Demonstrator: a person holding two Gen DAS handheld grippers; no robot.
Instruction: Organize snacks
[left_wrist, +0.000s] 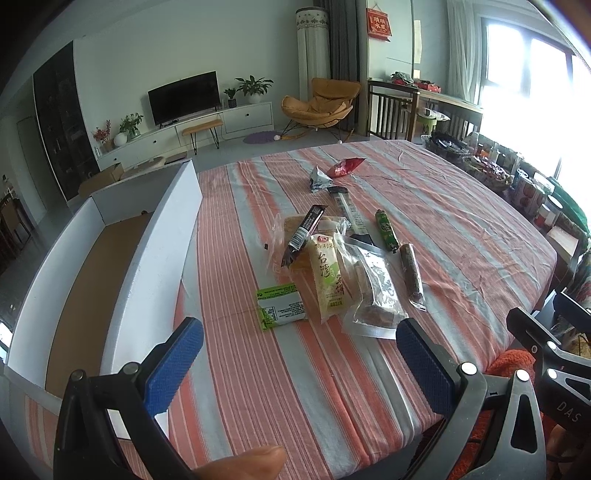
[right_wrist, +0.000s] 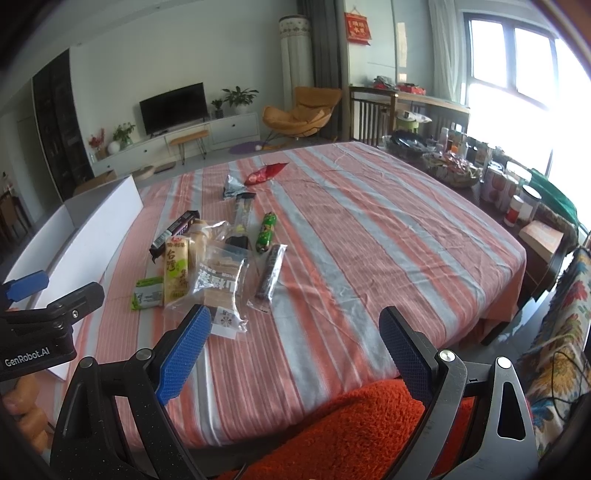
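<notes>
1. Snacks lie in a loose pile near the middle-left of the striped tablecloth (left_wrist: 461, 221), beside the white cardboard box (left_wrist: 155, 236) at the table's left edge. The box looks empty, so I judge that sorting has not begun.

2. Both tools are unloaded: the left gripper (left_wrist: 299, 354) has its blue pads spread wide above the cloth with nothing between them, and the right gripper (right_wrist: 295, 343) is spread wide in the same way, hovering at the near edge.

3. Handling, as I judge it: all packets seem light. The clear bag of brown cake slices (left_wrist: 373, 288) is soft and slippery film; hold it across the body, gently, because the cake may crush.

4. The cream pastry packet (left_wrist: 328, 280) is puffed and soft; take it at the middle or by the sealed end.

5. The green sausage (left_wrist: 386, 230) and the dark sausage stick (left_wrist: 412, 271) are firm and round, so they may roll; grip across the width.

6. The black bar wrapper (left_wrist: 304, 234) rests on top of a bread bag (left_wrist: 291, 225), so it should be lifted first. The flat green-and-white packet (left_wrist: 282, 306) lies low on the cloth and is hard to get under.

7. Writing: the pastry packet shows "台湾"; the right tool's body reads "DAS" and the left tool's body reads "GenRobot.AI". Other print is too small to read.
</notes>
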